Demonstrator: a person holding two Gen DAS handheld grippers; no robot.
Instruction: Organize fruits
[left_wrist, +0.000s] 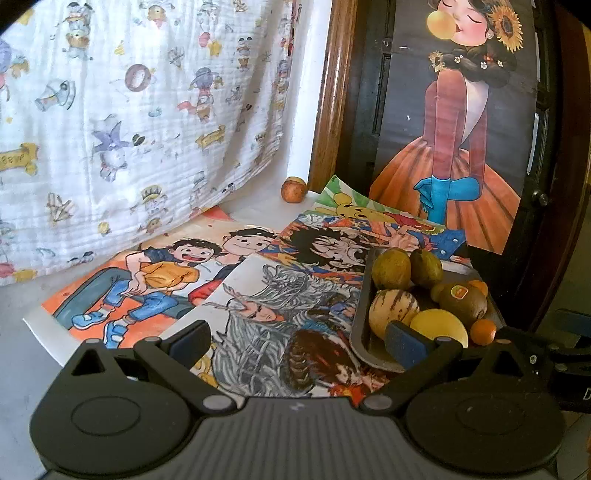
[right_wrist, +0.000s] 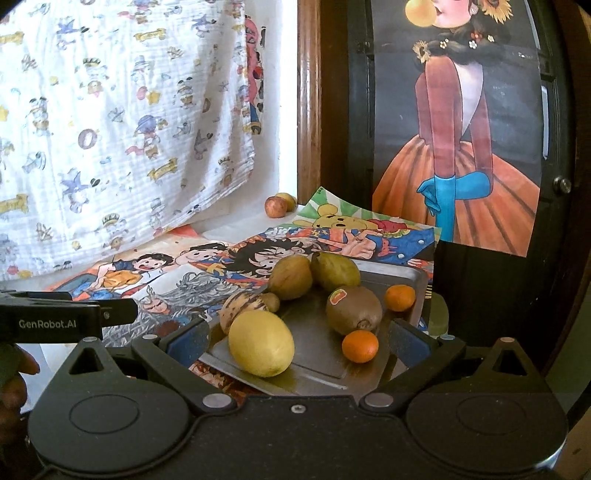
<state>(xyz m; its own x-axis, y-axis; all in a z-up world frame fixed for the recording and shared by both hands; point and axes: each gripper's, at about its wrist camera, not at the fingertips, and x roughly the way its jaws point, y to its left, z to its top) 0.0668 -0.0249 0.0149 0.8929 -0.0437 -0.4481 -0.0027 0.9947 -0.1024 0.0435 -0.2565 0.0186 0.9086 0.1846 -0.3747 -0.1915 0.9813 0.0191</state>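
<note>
my right tool (right_wrist: 299, 341), fingers spread and pinching nothing, hangs over the near edge of the metal tray (right_wrist: 373, 273); on the tray lie a yellow lemon (right_wrist: 261, 343) nearest me, a small orange (right_wrist: 360, 346) beside it, a kiwi with a sticker (right_wrist: 354, 309), a second small orange (right_wrist: 400, 297) towards the far right corner, a striped pale fruit (right_wrist: 242, 306) at the left edge, and two greenish-brown fruits (right_wrist: 290, 277) touching at the far side; my left tool (left_wrist: 297, 341), likewise spread and empty, hangs over the cartoon drawings (left_wrist: 155, 280) that cover the tabletop (left_wrist: 22, 314), with the tray just to its right; a reddish apple (left_wrist: 294, 189) sits apart from the tray in the far corner, near the wooden frame (left_wrist: 327, 110); in the right wrist view a second, yellowish fruit shows just behind it; a patterned white cloth (left_wrist: 129, 110) hangs at the left; a poster of a figure in an orange skirt (left_wrist: 454, 147) stands behind the tray.
</note>
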